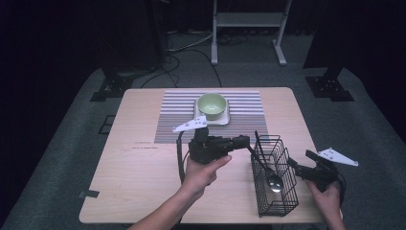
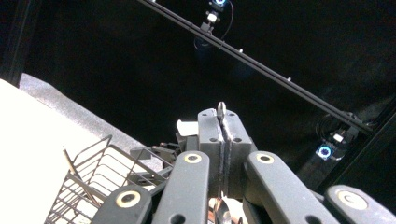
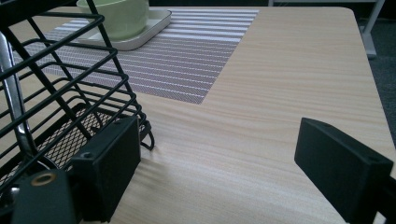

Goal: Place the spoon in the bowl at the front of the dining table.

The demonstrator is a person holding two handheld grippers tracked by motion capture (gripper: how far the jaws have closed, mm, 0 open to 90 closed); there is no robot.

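Observation:
A black wire basket [image 1: 274,176] stands on the table at the front right. A metal spoon [image 1: 274,182] leans in it, bowl down on the mesh floor, handle slanting up to the left. My left gripper [image 1: 243,141] is shut on the top of that handle. In the left gripper view the handle's tip [image 2: 221,108] pokes out between the closed pads of the left gripper [image 2: 221,128]. My right gripper [image 1: 300,160] stands open just right of the basket. Nothing lies between the jaws of the right gripper [image 3: 219,172], and its left jaw sits next to the basket [image 3: 70,93].
A green bowl [image 1: 211,105] sits on a white square plate [image 1: 225,120] on a striped placemat [image 1: 167,120] at the back middle of the wooden table [image 1: 134,167]. The bowl [image 3: 116,16] and placemat [image 3: 187,56] lie beyond the basket in the right gripper view.

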